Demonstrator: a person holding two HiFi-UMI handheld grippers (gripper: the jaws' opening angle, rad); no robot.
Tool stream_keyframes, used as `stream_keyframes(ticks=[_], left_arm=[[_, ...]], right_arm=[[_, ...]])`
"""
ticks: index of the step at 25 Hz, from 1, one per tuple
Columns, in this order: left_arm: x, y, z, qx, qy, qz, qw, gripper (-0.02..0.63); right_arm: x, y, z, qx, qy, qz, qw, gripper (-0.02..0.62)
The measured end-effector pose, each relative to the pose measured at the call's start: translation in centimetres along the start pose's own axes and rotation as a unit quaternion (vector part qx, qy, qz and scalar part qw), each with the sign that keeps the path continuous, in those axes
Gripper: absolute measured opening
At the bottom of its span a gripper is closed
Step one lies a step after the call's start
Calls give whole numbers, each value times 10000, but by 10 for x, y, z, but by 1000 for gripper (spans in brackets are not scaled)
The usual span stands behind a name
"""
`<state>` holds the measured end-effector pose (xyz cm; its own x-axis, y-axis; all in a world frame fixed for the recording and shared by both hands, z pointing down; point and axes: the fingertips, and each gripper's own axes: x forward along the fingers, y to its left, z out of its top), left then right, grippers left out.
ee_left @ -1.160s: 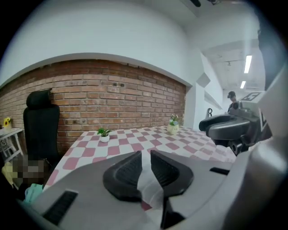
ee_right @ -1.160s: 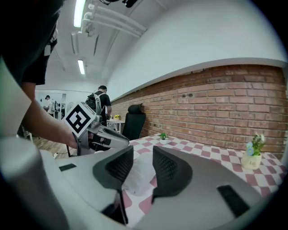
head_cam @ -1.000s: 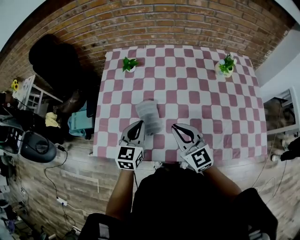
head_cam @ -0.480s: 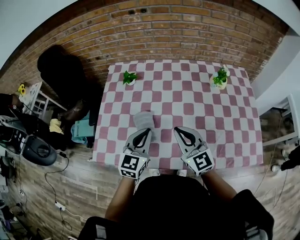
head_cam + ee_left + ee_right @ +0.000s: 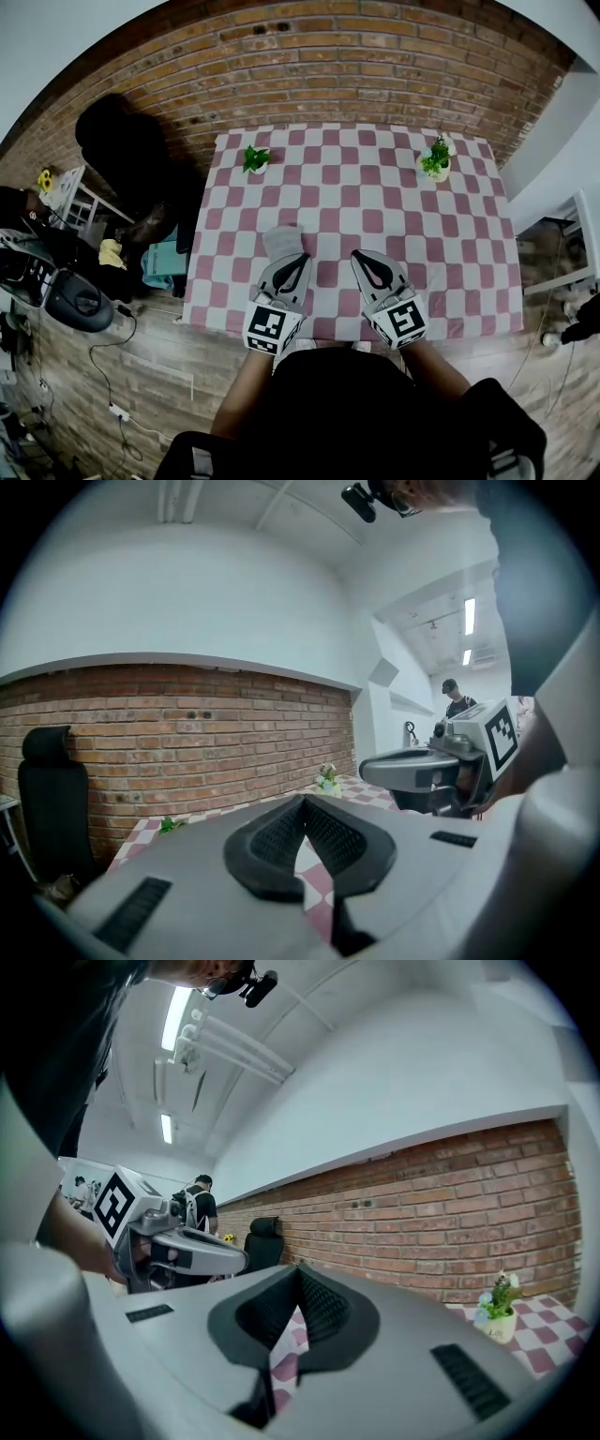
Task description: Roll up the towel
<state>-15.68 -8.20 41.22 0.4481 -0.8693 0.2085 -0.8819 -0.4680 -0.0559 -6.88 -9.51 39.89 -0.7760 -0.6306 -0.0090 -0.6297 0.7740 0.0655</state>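
The grey towel lies rolled into a short cylinder on the pink-and-white checked table, near the front edge and left of the middle. My left gripper hovers just in front of the roll, its tip overlapping the roll's near end in the head view. Its jaws are shut with nothing between them. My right gripper is beside it to the right, also shut and empty. Both point level towards the brick wall. Neither gripper view shows the towel.
Two small potted plants stand at the table's far corners, one on the left and one on the right. A black chair and clutter sit left of the table. A brick wall runs behind it.
Both grippers have lifted off the table and drawn back towards the person. The left one has come away from the towel's side. The roll stays where it lay.
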Motion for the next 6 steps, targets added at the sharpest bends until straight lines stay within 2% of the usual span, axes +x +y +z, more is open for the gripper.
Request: stream_keyframes(ticks=[6], left_arm=[[6, -1, 5, 28, -96, -47, 9999, -6]], right_arm=[[1, -2, -6, -40, 94, -45, 9999, -2]])
